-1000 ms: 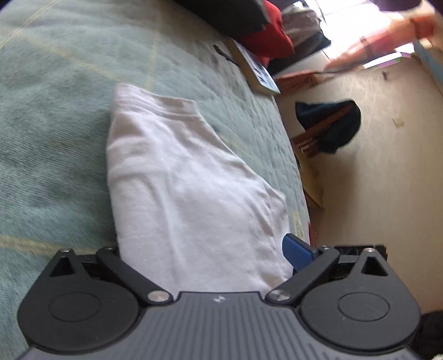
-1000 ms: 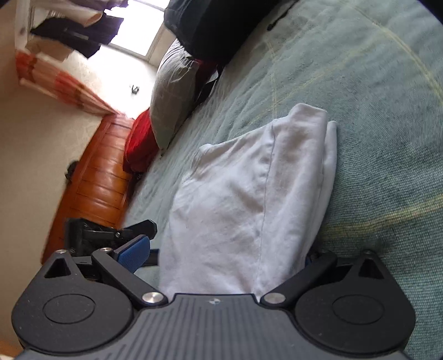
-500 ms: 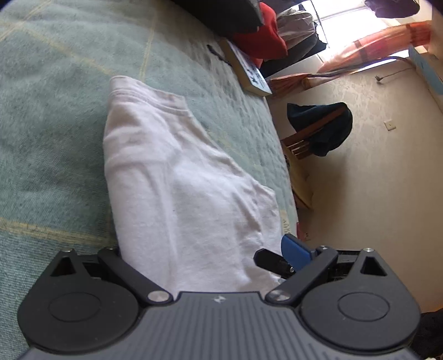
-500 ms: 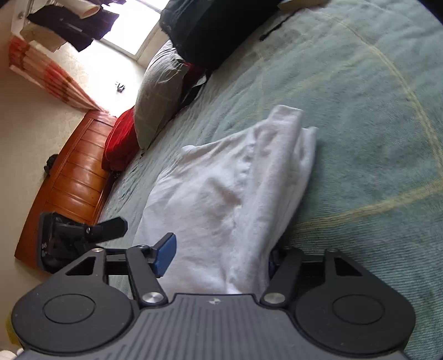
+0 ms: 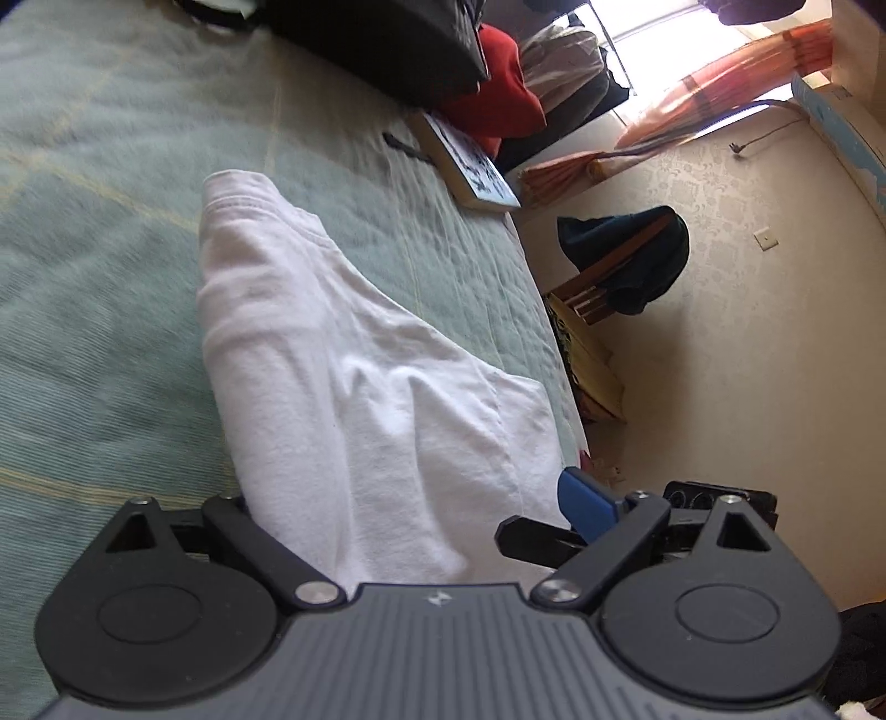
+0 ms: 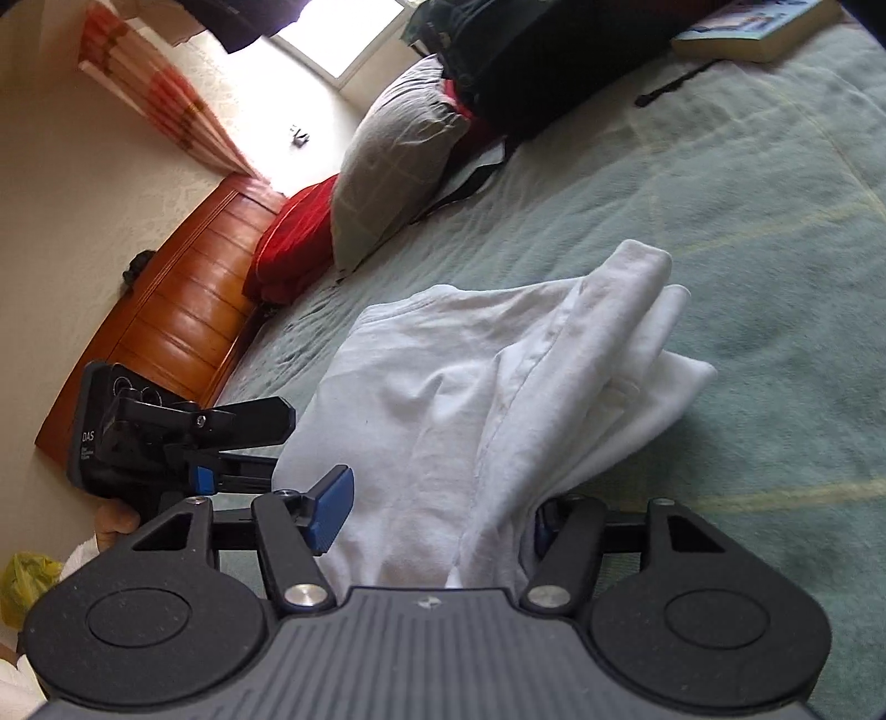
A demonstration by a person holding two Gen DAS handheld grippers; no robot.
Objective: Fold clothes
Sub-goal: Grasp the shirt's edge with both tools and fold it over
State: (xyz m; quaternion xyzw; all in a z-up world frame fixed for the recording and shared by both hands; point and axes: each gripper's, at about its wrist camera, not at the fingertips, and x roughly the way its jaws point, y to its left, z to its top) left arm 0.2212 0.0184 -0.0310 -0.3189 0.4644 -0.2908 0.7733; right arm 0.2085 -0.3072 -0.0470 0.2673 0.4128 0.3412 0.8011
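A folded white garment [image 5: 354, 387] lies on the green bedspread [image 5: 83, 288], its near edge raised toward both cameras. My left gripper [image 5: 404, 509] stands wide open around that edge: the blue right pad [image 5: 587, 504] shows, and the left finger is hidden by the cloth. In the right wrist view the same garment [image 6: 470, 399] fills the narrowed gap of my right gripper [image 6: 437, 520], which is shut on the bunched fabric. The left gripper [image 6: 166, 437] appears beside it at the left. A black finger of the right gripper [image 5: 531, 540] pokes into the left wrist view.
A book [image 5: 470, 166] and a black bag [image 5: 387, 44] sit at the bed's far end. A grey pillow [image 6: 398, 160], a red cushion [image 6: 293, 243] and a wooden headboard [image 6: 166, 310] line one side. Off the bed's edge stands a chair with dark clothing [image 5: 626, 260].
My right gripper narrowed from wide open onto the garment's edge, and the cloth has bunched and wrinkled. The left gripper kept its wide gap. The two grippers have come closer together.
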